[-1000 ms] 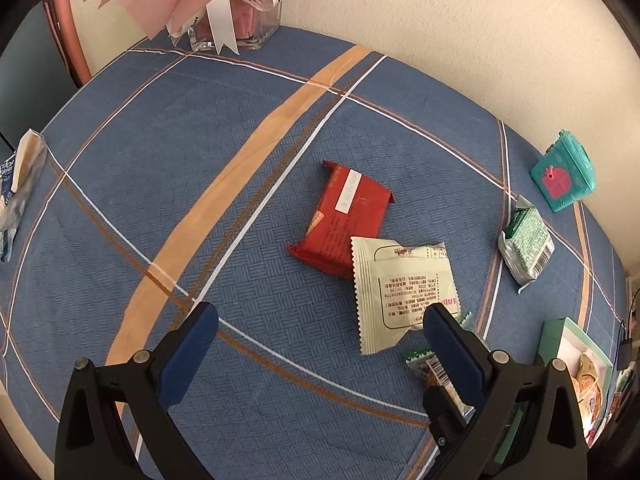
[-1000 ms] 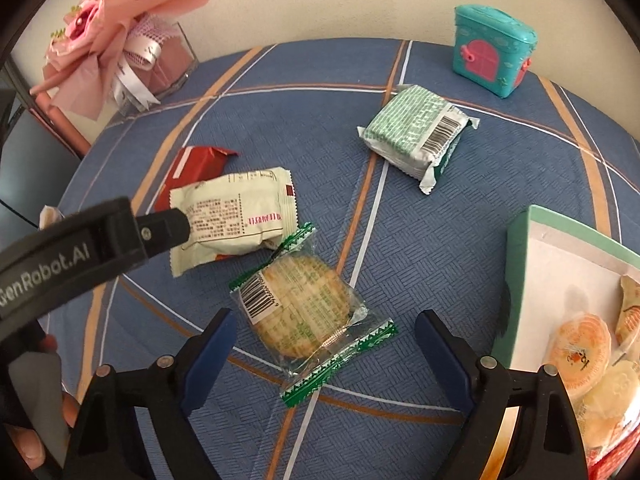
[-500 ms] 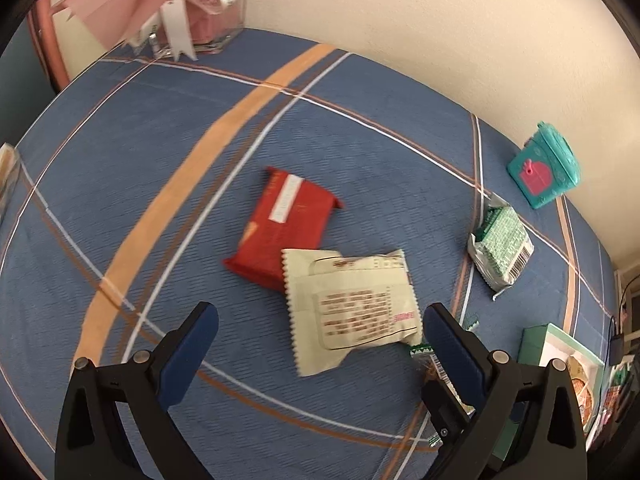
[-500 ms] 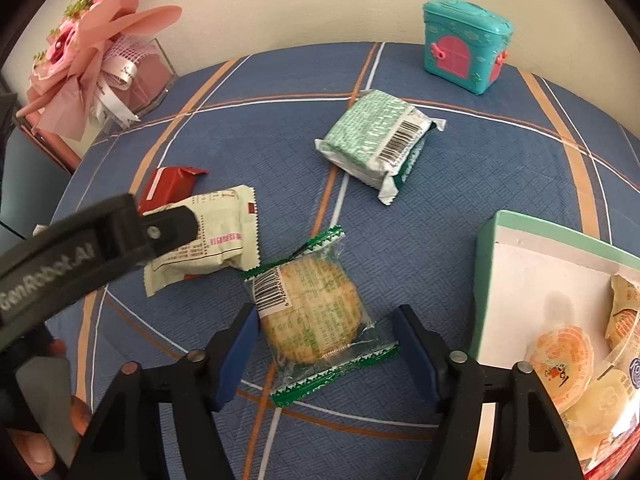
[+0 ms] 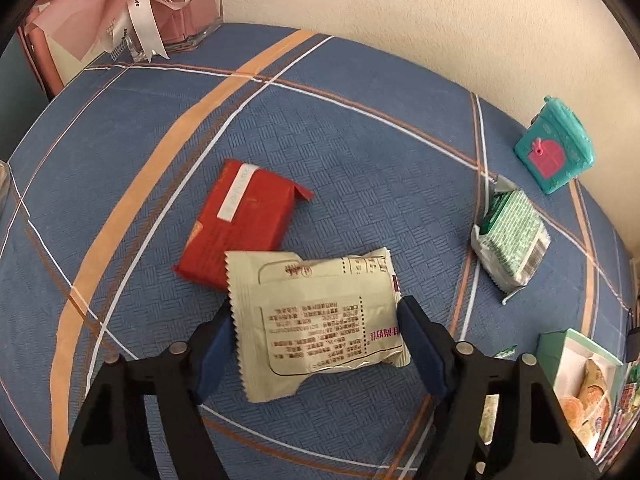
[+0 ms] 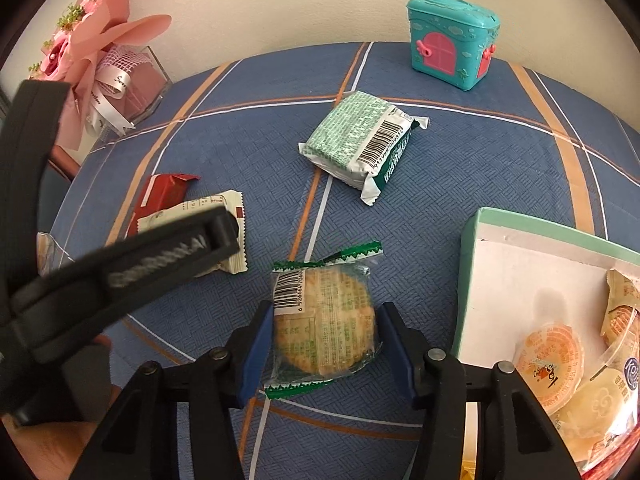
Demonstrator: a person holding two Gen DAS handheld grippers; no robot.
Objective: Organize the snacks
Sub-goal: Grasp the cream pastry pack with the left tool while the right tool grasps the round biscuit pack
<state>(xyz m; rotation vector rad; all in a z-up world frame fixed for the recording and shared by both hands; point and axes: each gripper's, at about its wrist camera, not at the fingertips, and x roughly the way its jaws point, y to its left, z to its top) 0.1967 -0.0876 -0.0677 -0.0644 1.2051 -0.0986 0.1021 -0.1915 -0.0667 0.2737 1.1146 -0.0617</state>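
Right gripper (image 6: 325, 344): pads pinch the clear-wrapped round cracker (image 6: 325, 326), low centre.
Left gripper (image 5: 316, 334): clamps the cream foil packet (image 5: 316, 320).
Done: wrapped pastries in the green-rimmed box (image 6: 540, 222), lower right.
Left: red packet (image 5: 244, 220), green-white packet (image 6: 360, 144), mid-frame.

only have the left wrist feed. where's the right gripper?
Observer: The right gripper straddles the round cracker packet, with a blue pad close on each side. I can't tell if they are touching.
Operator: Is the packet flat?
Observer: Yes, it lies flat on the tablecloth, with its barcode end pointing away from the gripper.
Operator: Any room in the box?
Observer: Yes. The left part of the green box is bare white, and the jelly cups sit to the right.
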